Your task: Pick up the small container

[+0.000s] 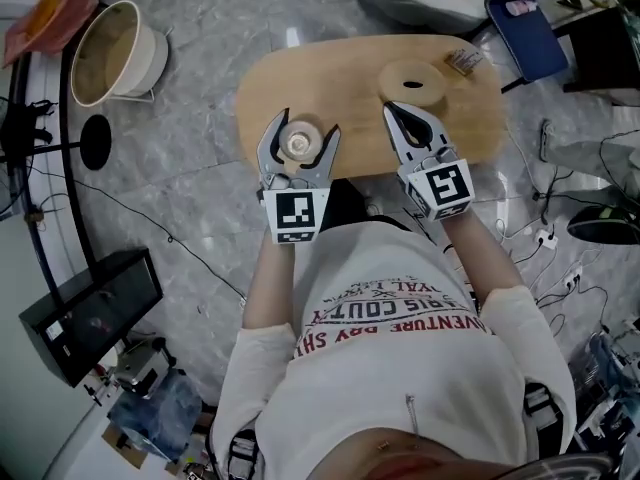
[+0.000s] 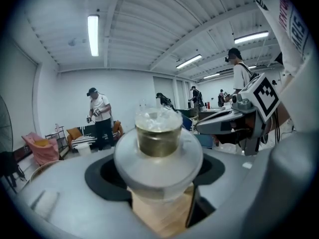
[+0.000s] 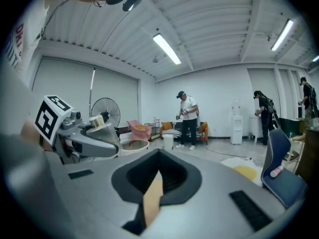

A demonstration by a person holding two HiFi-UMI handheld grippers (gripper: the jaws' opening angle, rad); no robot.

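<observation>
The small container (image 1: 298, 143) is a clear flared cup with a gold top. It sits between the jaws of my left gripper (image 1: 300, 128), over the near edge of the oval wooden table (image 1: 270, 88). In the left gripper view the container (image 2: 158, 138) fills the gap and both jaws press on its sides. My right gripper (image 1: 392, 114) is to the right over the same table, its jaws closed together and empty. Only a sliver of wood shows between the jaws of the right gripper (image 3: 155, 183), whose view also catches the container (image 3: 102, 119) at the left.
A round wooden disc (image 1: 413, 81) and a small packet (image 1: 463, 61) lie on the table's far right. A white bucket (image 1: 110, 53) stands on the floor at the left, a blue chair (image 1: 527, 28) at the top right, a black box (image 1: 90, 313) and cables nearby.
</observation>
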